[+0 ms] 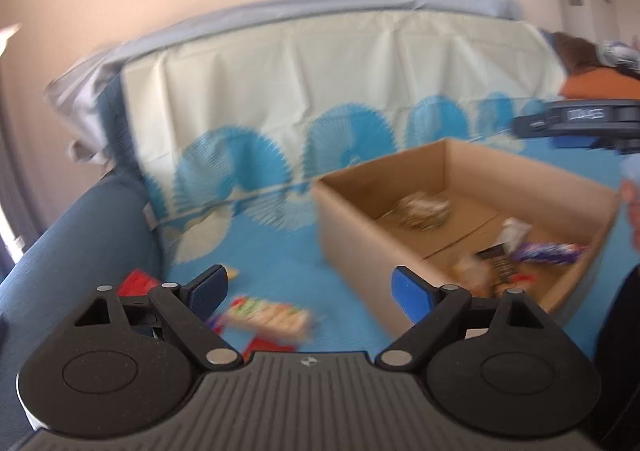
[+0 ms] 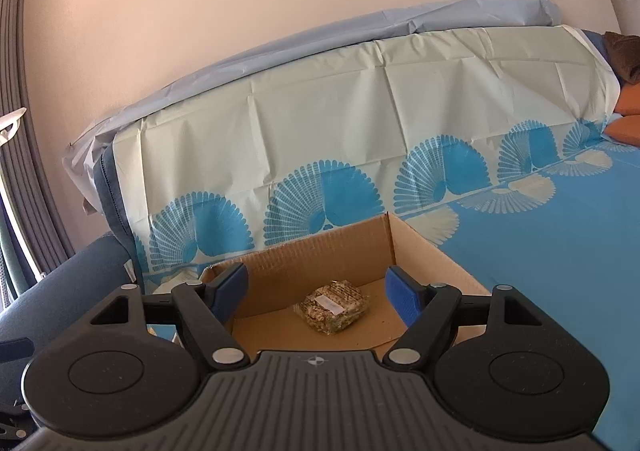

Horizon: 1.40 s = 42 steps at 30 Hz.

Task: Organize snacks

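I am holding both my left gripper [image 1: 312,287] and right gripper [image 2: 316,291] with jaws apart and empty, while several snacks are lying in the cardboard box [image 1: 360,235] and a snack bar [image 1: 268,317] is waiting outside near its front wall.

Both views are bright with soft, even daylight; in the right wrist view a strip of window [image 2: 10,219] at the left edge is blown out to white. The left wrist view is smeared by motion blur, so the cardboard box [image 1: 360,235] and the snack wrappers [image 1: 268,317] lose their edges. The right wrist view is sharp, with the wrapped snack bar [image 2: 332,305] crisp. Fisheye distortion bends the wall [image 2: 280,11] and the curtain [image 2: 32,155] towards the rim. Shadows are faint.
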Each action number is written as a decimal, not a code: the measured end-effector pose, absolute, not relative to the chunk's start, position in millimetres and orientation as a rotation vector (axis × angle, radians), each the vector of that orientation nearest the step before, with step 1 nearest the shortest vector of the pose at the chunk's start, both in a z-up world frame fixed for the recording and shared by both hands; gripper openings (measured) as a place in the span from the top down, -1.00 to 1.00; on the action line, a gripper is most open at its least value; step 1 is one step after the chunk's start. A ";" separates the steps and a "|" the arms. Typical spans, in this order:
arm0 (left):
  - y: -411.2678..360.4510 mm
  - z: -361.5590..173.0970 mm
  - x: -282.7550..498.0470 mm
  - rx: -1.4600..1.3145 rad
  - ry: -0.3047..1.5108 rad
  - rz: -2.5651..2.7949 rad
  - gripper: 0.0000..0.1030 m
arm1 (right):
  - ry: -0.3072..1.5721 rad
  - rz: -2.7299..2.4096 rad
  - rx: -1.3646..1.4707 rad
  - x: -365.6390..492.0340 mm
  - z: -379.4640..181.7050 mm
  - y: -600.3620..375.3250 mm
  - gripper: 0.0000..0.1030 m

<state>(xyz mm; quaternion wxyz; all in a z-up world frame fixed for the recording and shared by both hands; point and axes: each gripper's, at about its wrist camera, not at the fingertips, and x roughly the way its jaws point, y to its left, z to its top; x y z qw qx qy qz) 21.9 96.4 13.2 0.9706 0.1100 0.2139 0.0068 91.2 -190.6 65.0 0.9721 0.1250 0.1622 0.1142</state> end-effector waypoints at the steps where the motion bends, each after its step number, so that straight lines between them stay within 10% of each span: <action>1: 113.0 13.6 25.6 0.187 0.448 0.040 -0.79 | 0.328 0.233 0.241 91.1 65.2 -188.4 -0.50; 5: 160.2 12.7 44.4 0.036 0.498 0.078 -0.52 | 0.331 0.233 0.203 90.1 65.0 -181.5 -0.50; 10: 180.3 -15.5 63.6 -0.007 0.590 0.153 0.86 | 0.331 0.232 0.152 87.8 65.5 -173.6 -0.50; 20: 207.1 -38.8 94.4 -0.129 0.651 0.136 0.70 | 0.342 0.220 0.057 88.2 63.8 -154.4 -0.49; 28: 201.6 -63.1 115.0 -0.086 0.695 0.113 -0.68 | 0.348 0.260 -0.073 85.8 59.7 -130.3 -0.49; 38: 196.8 -91.8 136.1 -0.050 0.844 0.068 -0.67 | 0.370 0.262 -0.143 90.8 54.8 -116.4 -0.48; 42: 193.7 -93.5 133.6 -0.014 0.843 0.064 -0.29 | 0.371 0.262 -0.151 91.8 53.8 -115.7 -0.48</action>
